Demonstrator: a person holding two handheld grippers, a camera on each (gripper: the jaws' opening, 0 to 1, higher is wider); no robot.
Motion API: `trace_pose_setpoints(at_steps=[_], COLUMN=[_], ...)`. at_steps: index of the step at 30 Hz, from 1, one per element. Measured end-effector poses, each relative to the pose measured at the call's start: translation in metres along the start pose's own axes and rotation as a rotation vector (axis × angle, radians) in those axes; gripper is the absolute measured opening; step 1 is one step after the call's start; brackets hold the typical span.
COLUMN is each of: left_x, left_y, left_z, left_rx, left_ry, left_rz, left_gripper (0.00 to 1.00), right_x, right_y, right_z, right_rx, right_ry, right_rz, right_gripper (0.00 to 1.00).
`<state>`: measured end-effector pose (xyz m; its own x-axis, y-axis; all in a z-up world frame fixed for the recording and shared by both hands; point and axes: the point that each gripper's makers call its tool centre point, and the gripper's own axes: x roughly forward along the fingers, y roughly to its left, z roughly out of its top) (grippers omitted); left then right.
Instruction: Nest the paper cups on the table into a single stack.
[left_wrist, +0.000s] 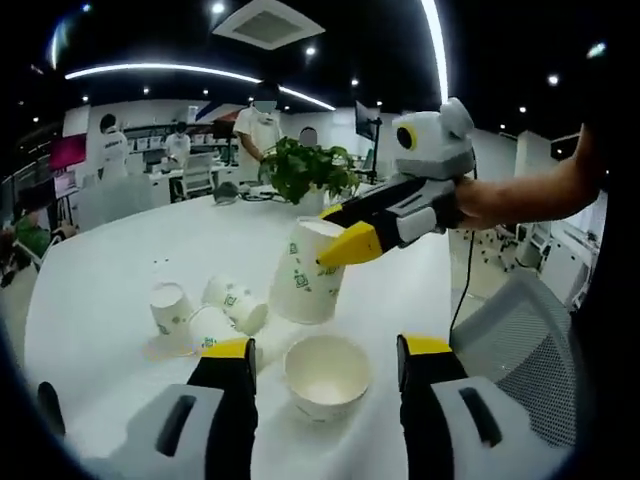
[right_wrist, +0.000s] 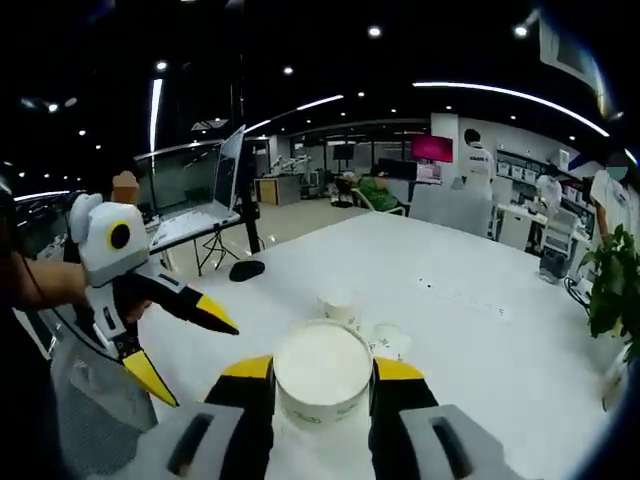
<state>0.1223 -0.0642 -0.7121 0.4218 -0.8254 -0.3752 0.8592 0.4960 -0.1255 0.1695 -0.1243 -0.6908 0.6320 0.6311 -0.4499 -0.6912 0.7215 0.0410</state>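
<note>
The right claw (right_wrist: 321, 385) gripped a cup (left_wrist: 305, 270) by its wall, tilted above the desk (left_wrist: 100, 280). The left claw (left_wrist: 325, 365) hung released over an upright bowl-like cup (left_wrist: 327, 372). Best to level the held cup, centre it over another, then lower it straight.
</note>
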Motion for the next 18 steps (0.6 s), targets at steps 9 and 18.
trace_pose_setpoints(at_steps=[9,18], left_x=[0.008,0.006], left_y=[-0.002,-0.007], left_z=[-0.003,0.009], left_rx=[-0.016,-0.138], left_ry=[0.010,-0.085], left_rz=[-0.035,-0.107], left_gripper=[0.52,0.49], right_x=[-0.008,-0.010], right_y=[0.018,0.040], right_z=[0.019,0.032], right_rx=[0.005,0.046], right_ry=[-0.050,-0.120], right_rz=[0.043,0.137], right_gripper=[0.35,0.35])
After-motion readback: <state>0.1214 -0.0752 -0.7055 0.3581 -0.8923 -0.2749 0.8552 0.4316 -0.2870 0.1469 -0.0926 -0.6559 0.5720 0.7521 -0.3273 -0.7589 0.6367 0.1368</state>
